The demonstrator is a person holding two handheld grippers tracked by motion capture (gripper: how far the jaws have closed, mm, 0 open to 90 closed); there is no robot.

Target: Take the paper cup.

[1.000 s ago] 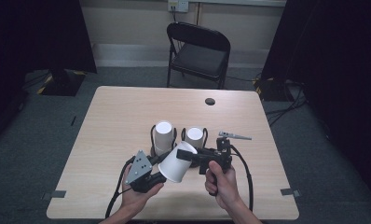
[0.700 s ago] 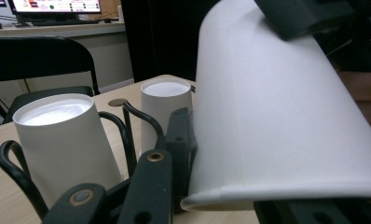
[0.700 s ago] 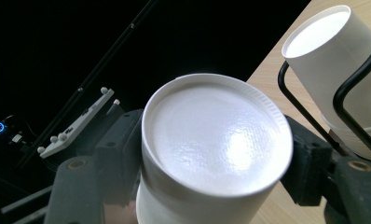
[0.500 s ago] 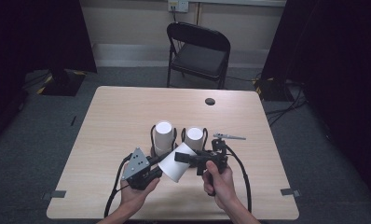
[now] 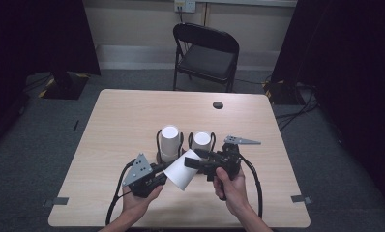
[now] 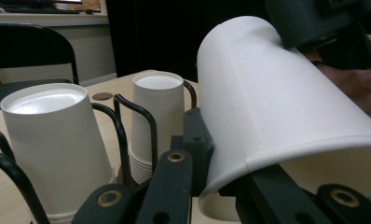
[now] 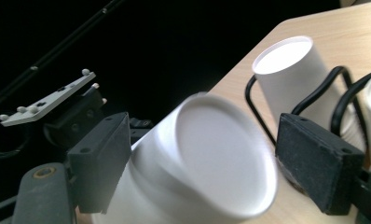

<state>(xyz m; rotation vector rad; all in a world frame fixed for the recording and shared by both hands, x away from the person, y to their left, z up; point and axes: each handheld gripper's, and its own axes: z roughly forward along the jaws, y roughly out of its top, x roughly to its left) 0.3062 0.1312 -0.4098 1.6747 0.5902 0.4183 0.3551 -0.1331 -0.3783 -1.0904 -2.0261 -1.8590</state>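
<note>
A single white paper cup lies sideways in the air above the table's front half. My left gripper is shut on its open rim; in the left gripper view one jaw presses the cup from outside and the other sits inside it, at my left gripper. My right gripper comes from the right and stands open, its pads either side of the cup's closed end. Behind stand two upside-down cup stacks in black wire holders.
A small black round disc lies near the table's far edge. A black folding chair stands beyond the table. Cables trail from both grippers toward the front edge. Dark curtains hang on both sides.
The right gripper has edged left, so its jaws now stand around the cup's closed end. The left gripper and the cup have barely shifted.
</note>
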